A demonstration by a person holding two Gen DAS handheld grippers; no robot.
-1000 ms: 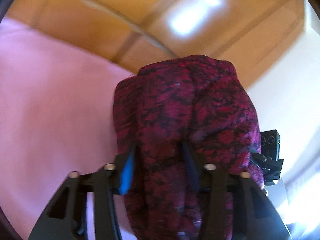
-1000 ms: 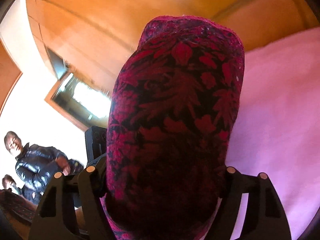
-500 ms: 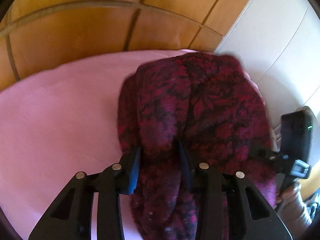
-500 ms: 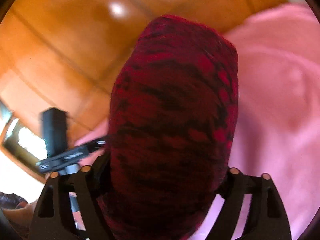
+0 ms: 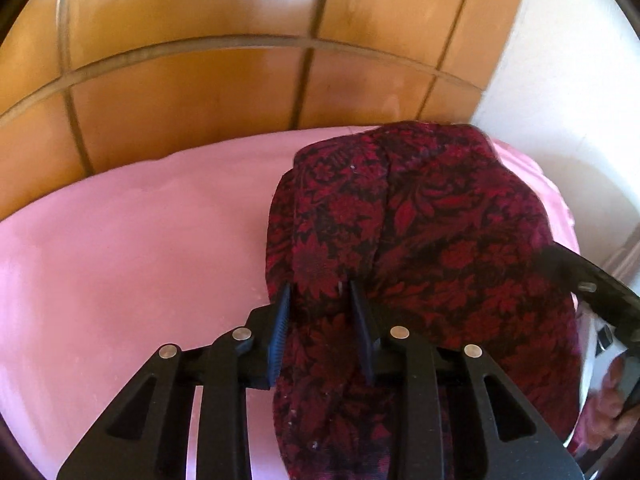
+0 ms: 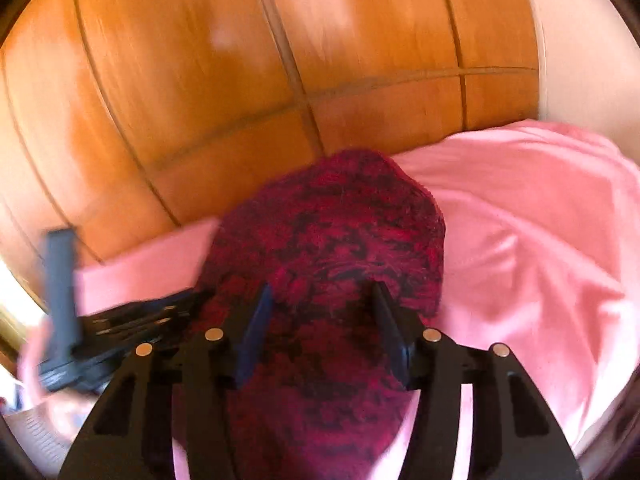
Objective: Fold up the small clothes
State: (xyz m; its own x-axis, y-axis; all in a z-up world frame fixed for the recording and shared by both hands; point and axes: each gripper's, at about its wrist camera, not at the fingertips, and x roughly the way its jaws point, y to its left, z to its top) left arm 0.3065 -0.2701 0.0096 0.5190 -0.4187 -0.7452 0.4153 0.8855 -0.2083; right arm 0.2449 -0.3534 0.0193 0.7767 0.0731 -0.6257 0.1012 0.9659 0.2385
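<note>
Here the dark red floral garment (image 5: 432,248) lies bunched on a pink sheet (image 5: 132,264), close to the sheet's far edge where it meets a panelled wooden wall (image 5: 192,92). In the left wrist view its black-and-crimson leaf print is sharp, and a lengthwise fold runs down the cloth from its far end toward the camera. The left hand-held gripper (image 5: 320,304) has a ridge of that cloth between its two ribbed blue pads; the jaws are closing, standing narrow, and the pads press the fabric on both sides. The cloth spills wider to the right of this grip, reaching as far as the dark frame of the other tool at the picture's right edge, where part of a person's hand (image 5: 612,412) shows, blurred. In the right wrist view the picture is smeared, yet the same garment (image 6: 332,240) fills the middle, humped up. The right hand-held gripper (image 6: 320,312) has the cloth between its fingers, and its jaws are closing; whether the pads already bear on the fabric cannot be told through the blur. To its left the left tool's black frame (image 6: 132,320) shows, near the garment's edge. The pink sheet (image 6: 532,264) is rumpled into soft folds on the right, and a pale wall (image 5: 560,60) stands beyond the wood.
</note>
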